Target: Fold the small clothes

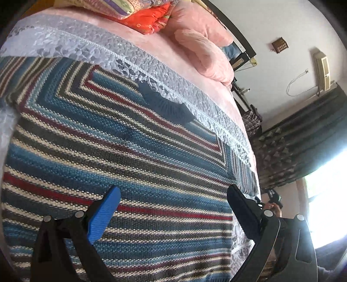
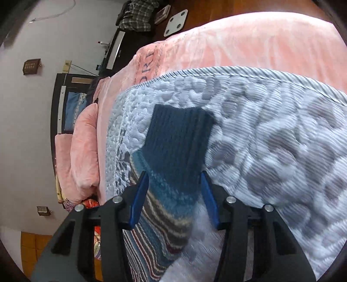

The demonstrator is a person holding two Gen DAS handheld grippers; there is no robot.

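Two tools worked over one striped sweater (image 1: 121,138) that lay spread flat on a grey quilt (image 1: 91,45) on the bed. The quilt served as the reference for all positions below.

Left tool (image 1: 173,208): its fingers stood wide apart and held nothing. One blue pad (image 1: 104,217) and one dark finger (image 1: 243,212) hovered above the sweater body, near the quilt's right edge. The sweater's dark blue ribbed collar (image 1: 164,104) lay at the far side of the garment, overlapping the quilt's patterned border.

Right tool (image 2: 175,195): its fingers were apart, one on each side of a sleeve (image 2: 164,195) of the sweater. The pads (image 2: 138,199) were close beside the knit; contact could not be confirmed because of motion blur. The sleeve's dark blue cuff (image 2: 180,134) lay flat on the quilt, ahead of the fingertips.

A pink blanket (image 2: 249,41) covered the bed beyond the quilt. Pink pillows (image 1: 206,56) lay past the quilt's far edge, next to an orange cushion (image 1: 151,19). A white scale (image 2: 175,22) sat on the floor beyond the bed.
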